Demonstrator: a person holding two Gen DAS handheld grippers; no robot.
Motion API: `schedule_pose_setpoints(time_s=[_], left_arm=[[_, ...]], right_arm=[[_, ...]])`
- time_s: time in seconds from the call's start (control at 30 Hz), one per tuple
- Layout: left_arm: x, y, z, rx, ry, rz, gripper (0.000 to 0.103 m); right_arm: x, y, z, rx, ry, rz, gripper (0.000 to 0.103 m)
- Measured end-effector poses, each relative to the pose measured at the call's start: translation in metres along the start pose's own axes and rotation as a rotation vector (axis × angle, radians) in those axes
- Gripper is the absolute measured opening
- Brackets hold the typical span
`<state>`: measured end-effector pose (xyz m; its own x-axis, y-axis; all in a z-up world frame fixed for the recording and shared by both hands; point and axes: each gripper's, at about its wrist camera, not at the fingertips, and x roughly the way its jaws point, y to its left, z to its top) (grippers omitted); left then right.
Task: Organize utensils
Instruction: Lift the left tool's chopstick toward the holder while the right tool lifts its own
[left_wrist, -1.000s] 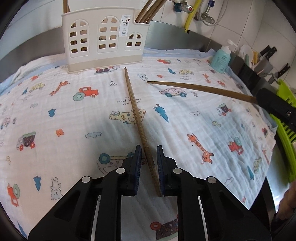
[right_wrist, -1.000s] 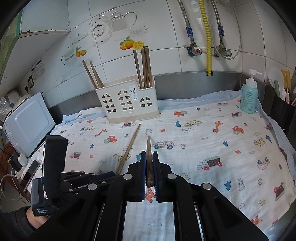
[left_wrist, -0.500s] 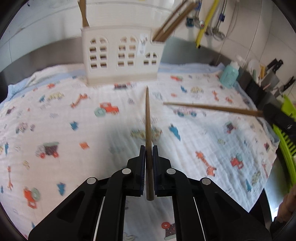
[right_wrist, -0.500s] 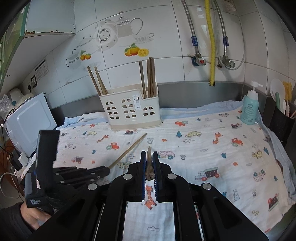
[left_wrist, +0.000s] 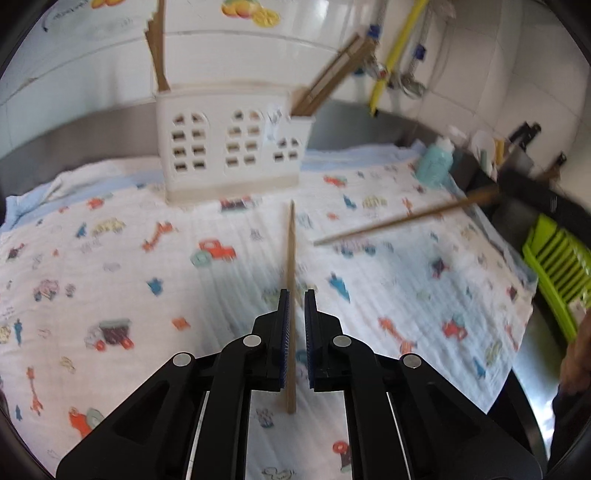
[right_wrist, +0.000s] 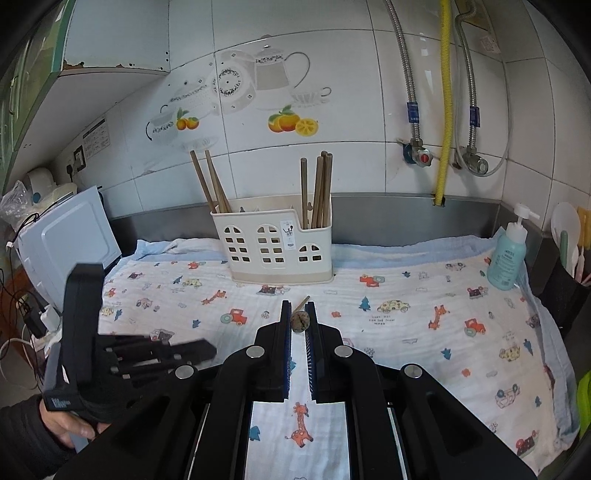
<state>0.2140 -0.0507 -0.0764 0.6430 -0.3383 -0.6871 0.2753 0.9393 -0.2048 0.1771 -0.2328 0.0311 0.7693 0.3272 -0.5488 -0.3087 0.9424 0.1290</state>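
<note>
My left gripper (left_wrist: 294, 301) is shut on a brown wooden chopstick (left_wrist: 291, 266), held above the printed cloth and pointing at the white utensil caddy (left_wrist: 229, 155). My right gripper (right_wrist: 298, 314) is shut on a second chopstick (right_wrist: 299, 322), seen end-on; in the left wrist view this chopstick (left_wrist: 399, 219) slants in from the right. The caddy (right_wrist: 275, 243) stands at the back of the counter with several chopsticks upright in its left and right compartments. The left gripper's body (right_wrist: 122, 354) shows at lower left in the right wrist view.
A cloth with cartoon prints (right_wrist: 406, 332) covers the counter. A teal soap bottle (right_wrist: 508, 254) and a black holder with spoons (right_wrist: 565, 280) stand at the right. A white appliance (right_wrist: 70, 240) sits at the left. A green rack (left_wrist: 557, 266) lies at the right edge.
My left gripper closed on the chopstick that lay on the cloth and lifted it, tilting up toward the caddy. My right gripper raised its chopstick and now points it at the caddy.
</note>
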Motion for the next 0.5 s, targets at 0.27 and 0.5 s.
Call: schedule_pose_setpoints(time_s=[0.27,0.5], left_arm=[[0.029,0.005,-0.024,-0.008,0.097,-0.009,0.011],[0.043,0.007,-0.031,-0.008,0.124,-0.014,0.011]], right_arm=[[0.002,0.004,0.003,-0.018,0.000,-0.001,0.007],[0.002,0.004,0.005,-0.021,-0.002,-0.001,0.007]])
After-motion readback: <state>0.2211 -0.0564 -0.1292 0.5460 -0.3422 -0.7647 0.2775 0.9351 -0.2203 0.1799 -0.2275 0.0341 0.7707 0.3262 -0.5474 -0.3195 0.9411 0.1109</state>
